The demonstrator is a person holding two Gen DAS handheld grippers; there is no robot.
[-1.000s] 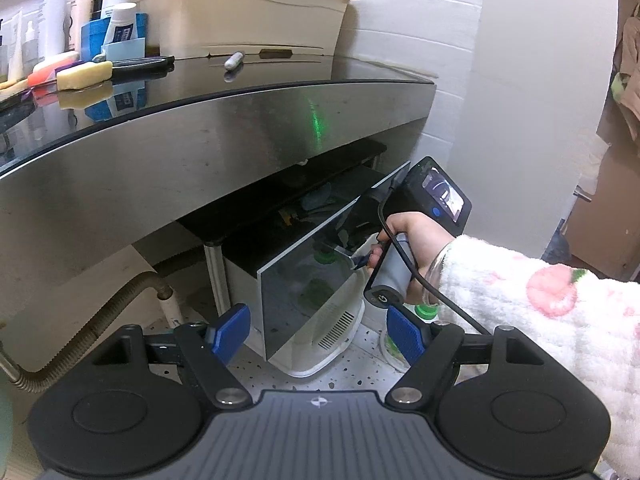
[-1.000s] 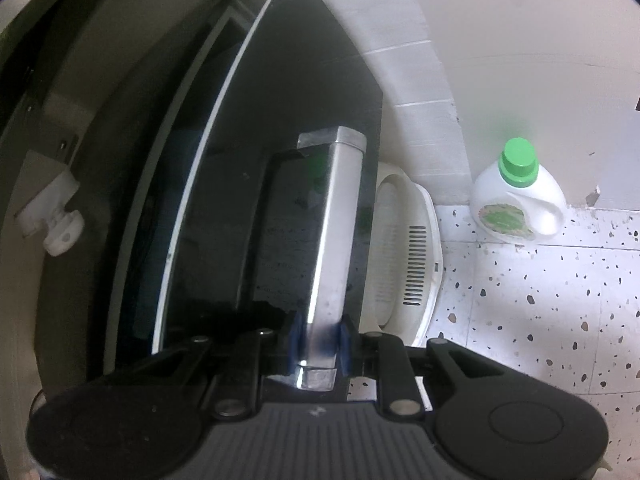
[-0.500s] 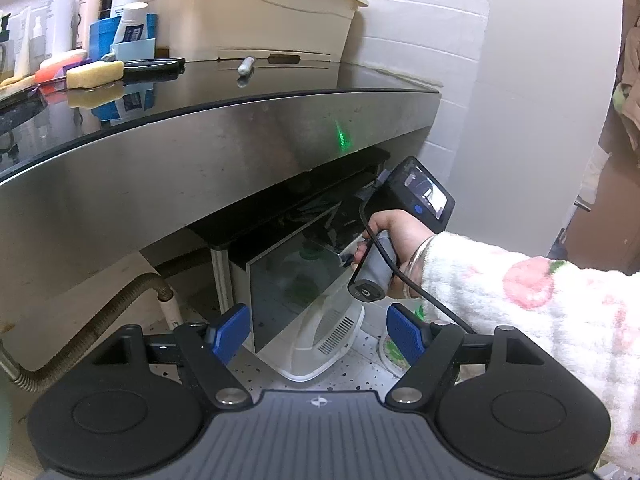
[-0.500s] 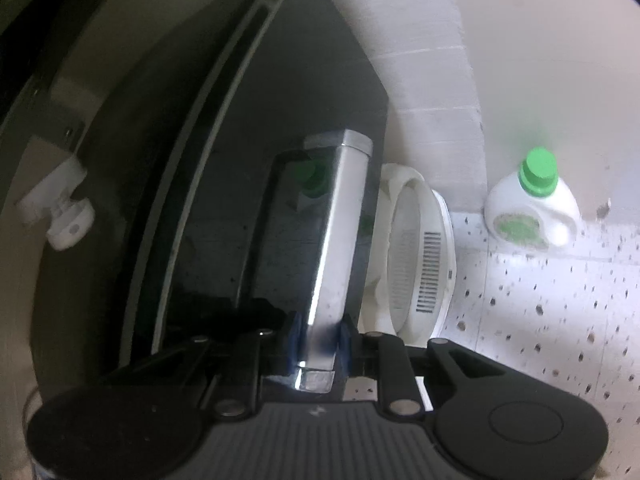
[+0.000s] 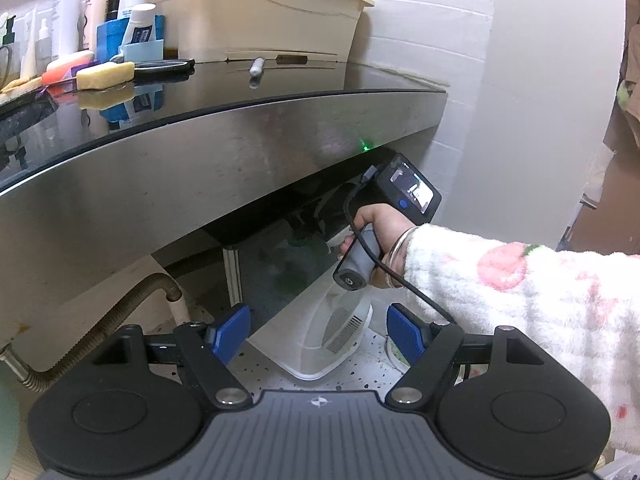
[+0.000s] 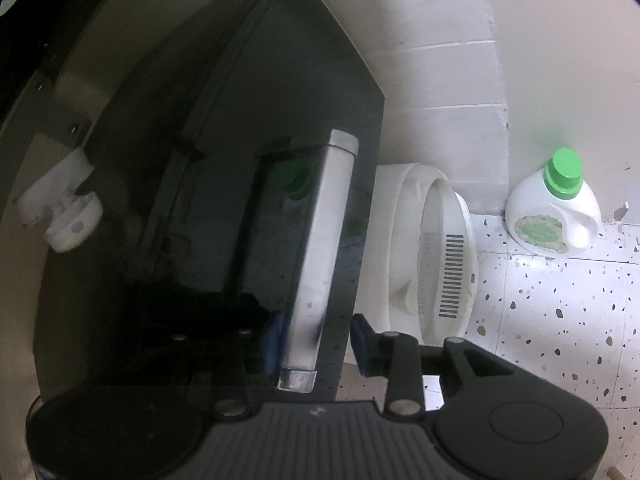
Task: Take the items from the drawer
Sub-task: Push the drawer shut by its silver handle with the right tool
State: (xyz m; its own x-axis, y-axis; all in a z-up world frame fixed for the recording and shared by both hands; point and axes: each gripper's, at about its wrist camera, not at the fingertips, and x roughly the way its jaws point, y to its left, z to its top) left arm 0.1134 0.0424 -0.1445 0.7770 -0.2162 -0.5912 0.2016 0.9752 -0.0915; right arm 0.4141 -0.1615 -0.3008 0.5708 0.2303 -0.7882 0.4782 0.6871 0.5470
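The drawer under the counter has a glossy black front [image 5: 280, 280] with a silver bar handle [image 6: 320, 248]. It sits pushed in under the counter, and its contents are hidden. My right gripper [image 6: 316, 344] is open, its blue pads on either side of the handle's lower end, with a gap on the right side. In the left wrist view the right gripper's body [image 5: 360, 256] is held at the drawer front. My left gripper [image 5: 320, 332] is open and empty, held back in front of the cabinet, well short of the drawer.
A steel-fronted black counter [image 5: 240, 152] overhangs the drawer and carries a beige bin [image 5: 256, 20], bottles and a sponge [image 5: 104, 75]. A white plastic basin [image 6: 432, 256] leans beside the drawer. A green-capped detergent bottle [image 6: 556, 208] stands on speckled floor by the wall. A hose [image 5: 100, 328] runs at the left.
The drawer has slid back in under the counter, pushed by my right gripper. That gripper's jaws have opened off the handle. The left gripper stayed open.
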